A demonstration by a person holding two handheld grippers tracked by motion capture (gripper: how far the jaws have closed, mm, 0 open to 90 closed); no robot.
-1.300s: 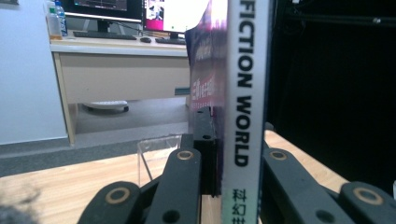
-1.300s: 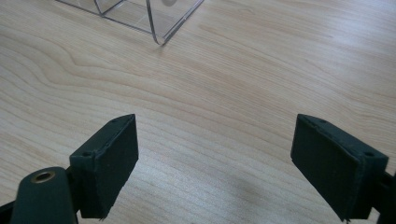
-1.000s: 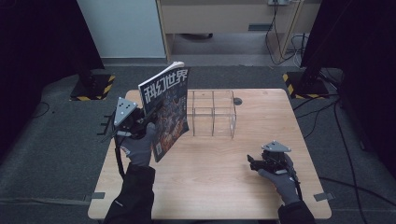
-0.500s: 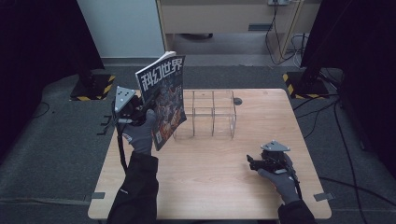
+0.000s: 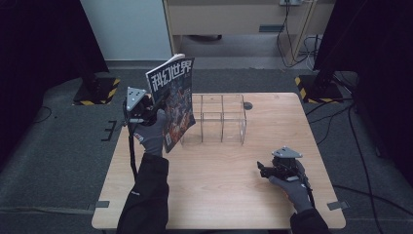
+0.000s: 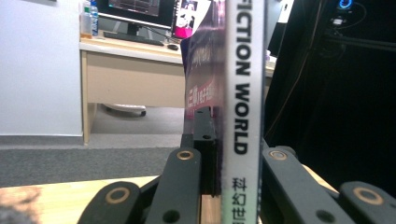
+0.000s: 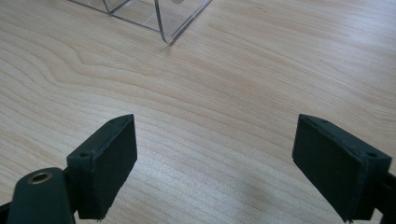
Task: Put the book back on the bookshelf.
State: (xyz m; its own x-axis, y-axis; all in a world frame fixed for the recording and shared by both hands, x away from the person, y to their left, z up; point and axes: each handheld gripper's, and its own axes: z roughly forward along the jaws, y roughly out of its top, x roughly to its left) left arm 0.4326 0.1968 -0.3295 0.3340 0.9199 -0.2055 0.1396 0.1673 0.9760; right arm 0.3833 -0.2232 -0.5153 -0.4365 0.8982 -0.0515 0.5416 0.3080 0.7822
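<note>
Up at the left, the left hand-held gripper (image 5: 146,108) clamps a magazine (image 5: 171,100) upright above the surface (image 5: 219,180), just beside the clear rack (image 5: 216,119). Well apart, the right hand-held gripper (image 5: 265,170) rests with jaws wide, holding nothing.

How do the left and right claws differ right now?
The left claw is shut on an upright magazine held above the table's left edge; the right claw is open with nothing between its jaws. The left is raised beside the clear rack; the right sits low on the table. Both are black, each held in a gloved hand.
</note>
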